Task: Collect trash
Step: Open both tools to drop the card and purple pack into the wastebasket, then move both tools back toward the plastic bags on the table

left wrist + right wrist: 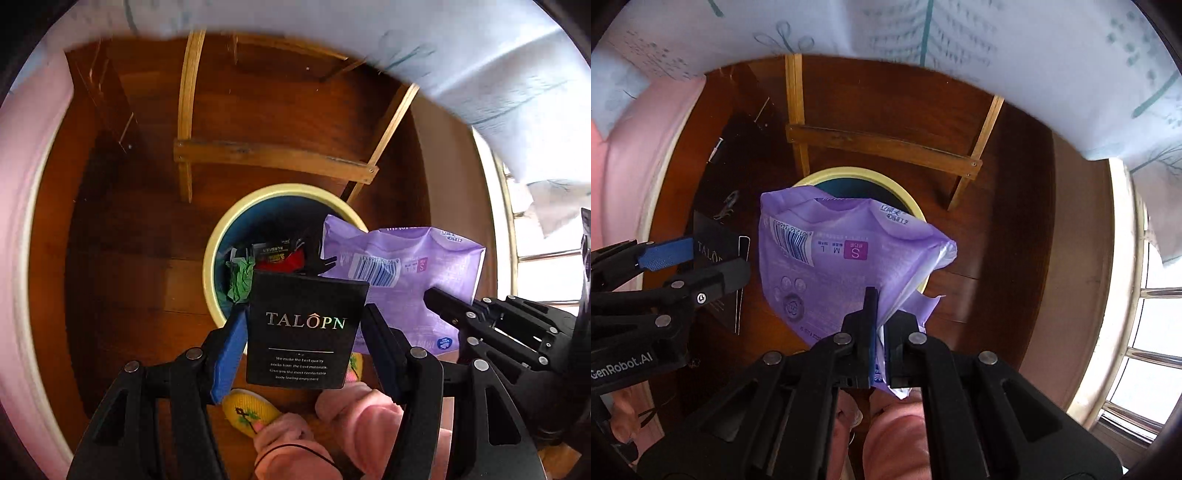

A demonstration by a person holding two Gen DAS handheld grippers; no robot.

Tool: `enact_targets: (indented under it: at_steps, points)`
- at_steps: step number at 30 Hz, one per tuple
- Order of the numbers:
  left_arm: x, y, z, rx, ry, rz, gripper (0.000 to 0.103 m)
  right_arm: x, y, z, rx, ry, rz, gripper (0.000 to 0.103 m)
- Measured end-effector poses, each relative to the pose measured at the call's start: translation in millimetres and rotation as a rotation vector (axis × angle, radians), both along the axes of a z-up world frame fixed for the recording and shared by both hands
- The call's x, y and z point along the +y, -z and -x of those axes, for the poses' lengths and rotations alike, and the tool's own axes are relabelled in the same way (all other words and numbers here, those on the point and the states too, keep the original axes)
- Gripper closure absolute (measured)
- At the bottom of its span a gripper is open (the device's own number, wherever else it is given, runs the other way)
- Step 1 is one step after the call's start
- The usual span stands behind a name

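My left gripper is shut on a black "TALOPN" packet, clamped by its side edges just above the near rim of a round bin with a yellow rim and blue inside. Red, green and dark wrappers lie in the bin. To the right, my right gripper holds a crumpled purple plastic bag with a barcode over the bin's right side. In the right wrist view the right gripper is shut on the purple bag by its lower edge, hiding most of the bin. The left gripper and black packet are at left.
The bin stands on a dark wooden floor under a table draped with a pale printed cloth. A wooden frame with crossbar rises just behind the bin. Pink fabric lines the left. A railed window is right. A person's yellow slipper and pink trouser legs are below.
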State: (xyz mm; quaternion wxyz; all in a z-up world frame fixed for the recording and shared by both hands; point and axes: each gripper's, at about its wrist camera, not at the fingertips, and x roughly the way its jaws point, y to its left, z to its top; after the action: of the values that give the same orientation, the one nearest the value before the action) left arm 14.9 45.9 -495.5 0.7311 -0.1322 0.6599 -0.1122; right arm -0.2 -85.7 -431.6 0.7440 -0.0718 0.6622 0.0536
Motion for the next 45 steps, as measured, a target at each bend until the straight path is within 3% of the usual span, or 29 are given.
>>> enact_targets:
  at_steps: [5, 6, 9, 12, 14, 21, 26, 31, 45]
  points:
    - [-7, 46, -2, 0.021, 0.001, -0.002, 0.034, -5, 62, -14, 0.023, 0.021, -0.006, 0.102]
    - [-7, 52, -2, 0.021, 0.002, -0.01, 0.023, -5, 72, -16, 0.025, 0.028, -0.018, 0.102]
    - [-3, 66, -4, 0.033, -0.015, -0.059, 0.011, -8, 101, -27, 0.049, 0.055, -0.076, 0.101]
    - [0, 72, -4, 0.048, -0.028, -0.073, 0.009, -14, 116, -35, 0.064, 0.082, -0.098, 0.088]
    - [1, 70, -1, 0.043, -0.031, -0.079, 0.009, -17, 121, -35, 0.067, 0.105, -0.114, 0.053]
    - [5, 59, -5, 0.034, -0.039, -0.05, 0.009, -26, 105, -32, 0.053, 0.137, -0.106, 0.052]
    - [3, 2, -4, -0.005, -0.041, -0.052, 0.009, -28, 68, -24, 0.048, 0.14, -0.075, 0.052]
    - [2, -64, 7, -0.047, -0.054, -0.056, 0.009, -30, 8, -11, 0.042, 0.144, -0.061, 0.052]
    - [12, -295, 22, -0.22, -0.005, -0.161, 0.009, -5, -219, 12, -0.062, 0.058, -0.09, 0.052]
